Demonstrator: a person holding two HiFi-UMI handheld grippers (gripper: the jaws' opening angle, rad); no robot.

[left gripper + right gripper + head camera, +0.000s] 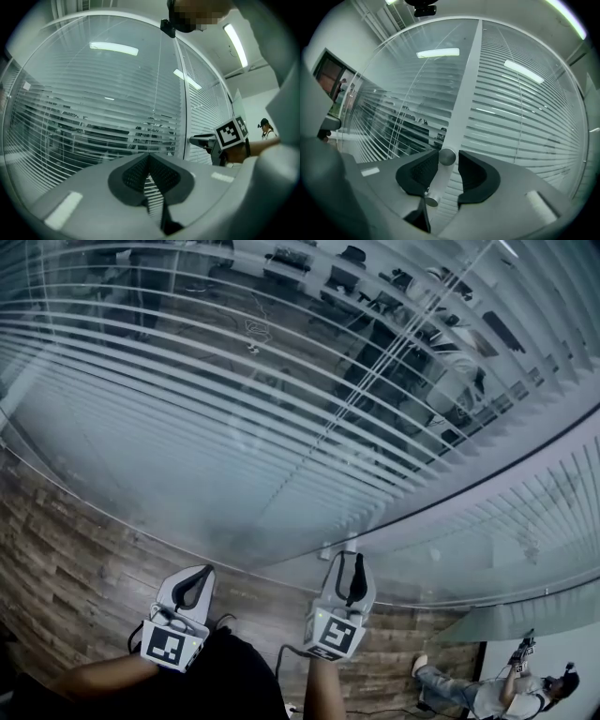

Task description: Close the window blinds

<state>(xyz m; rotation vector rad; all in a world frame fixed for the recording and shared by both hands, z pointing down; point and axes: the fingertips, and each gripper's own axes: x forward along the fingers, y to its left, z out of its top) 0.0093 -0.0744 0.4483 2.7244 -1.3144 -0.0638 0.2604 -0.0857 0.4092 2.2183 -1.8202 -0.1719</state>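
No lettering or numbers can be read anywhere; the left marker cube (172,646) and the right marker cube (335,635) show only black-and-white square patterns.

Both arms are up and out in front, bare left forearm (94,676) and right forearm (323,695) behind the grippers, which point forward side by side. The right gripper (449,161) is right at the round knob (446,157): jaws apart, knob in the gap, close to one pad with a clear gap to the other, so no squeeze on it. The left gripper (149,158) hangs off to the left of the knob, well apart from it, jaw tips together, nothing in them.
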